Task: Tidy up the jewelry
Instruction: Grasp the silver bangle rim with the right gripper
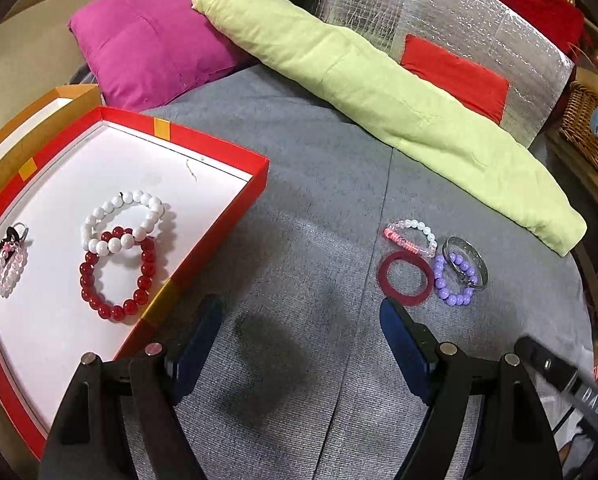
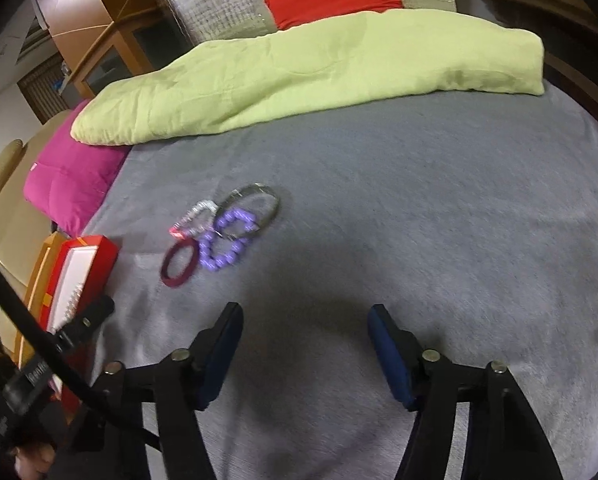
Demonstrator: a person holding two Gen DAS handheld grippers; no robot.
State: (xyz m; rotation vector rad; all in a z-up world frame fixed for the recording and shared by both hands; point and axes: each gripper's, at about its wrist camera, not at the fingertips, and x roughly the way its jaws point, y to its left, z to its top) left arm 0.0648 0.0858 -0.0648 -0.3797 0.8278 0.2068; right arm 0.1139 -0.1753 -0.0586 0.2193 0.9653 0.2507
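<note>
The grey cushion is lying under everything, soft and giving, so anything pressed into it is likely sinking a little. The red box is sitting at its left edge, stiff card by the look of it, and holding a white bead bracelet overlapping a red bead bracelet, with a small pink one and a black hair tie further left.

Four pieces are waiting loose on the cushion, bunched and touching one another. The clear bangle is looking rigid and slick, probably best pinched across its rim. The dark red ring is lying flat and thin, likely hard to get under on soft fabric; pressing one edge may be tipping it up. The purple bracelet is threading through the bangle, so lifting one is likely dragging the other. The pale bracelet is looking light and floppy; a pinch across its beads should be holding.

The left gripper is hovering with fingers spread and nothing between them. The right gripper is likewise spread and empty, short of the pile.
</note>
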